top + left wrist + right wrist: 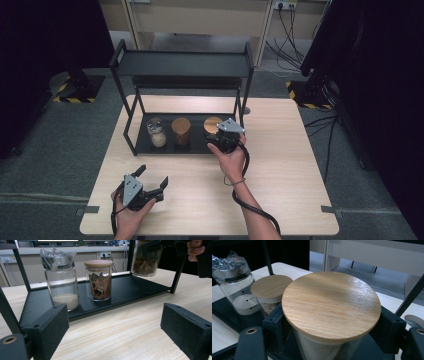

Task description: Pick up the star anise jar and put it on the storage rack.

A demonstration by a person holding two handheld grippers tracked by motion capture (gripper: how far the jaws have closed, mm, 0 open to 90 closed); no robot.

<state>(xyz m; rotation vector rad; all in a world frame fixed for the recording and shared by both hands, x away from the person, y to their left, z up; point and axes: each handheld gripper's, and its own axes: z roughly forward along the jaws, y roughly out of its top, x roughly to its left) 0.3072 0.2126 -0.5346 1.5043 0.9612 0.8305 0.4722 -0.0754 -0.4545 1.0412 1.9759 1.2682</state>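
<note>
A glass jar with a round wooden lid [331, 305] is clamped just under the lid by my right gripper [332, 340], which is shut on it. From above, that jar [212, 124] is at the right end of the black rack's lower shelf [170, 149]. In the left gripper view the jar [146, 260] holds brown bits and seems to hang slightly above the shelf. My left gripper [153, 175] rests near the table's front left, open with nothing between its jaws [117, 322].
Two more jars stand on the lower shelf: a brown-filled one with a wooden lid [181, 131] in the middle, and one with white powder and a plastic-wrapped top [156, 132] at the left. The rack's upper shelf [182, 65] overhangs them. Bare wooden table [280, 165] lies to the right.
</note>
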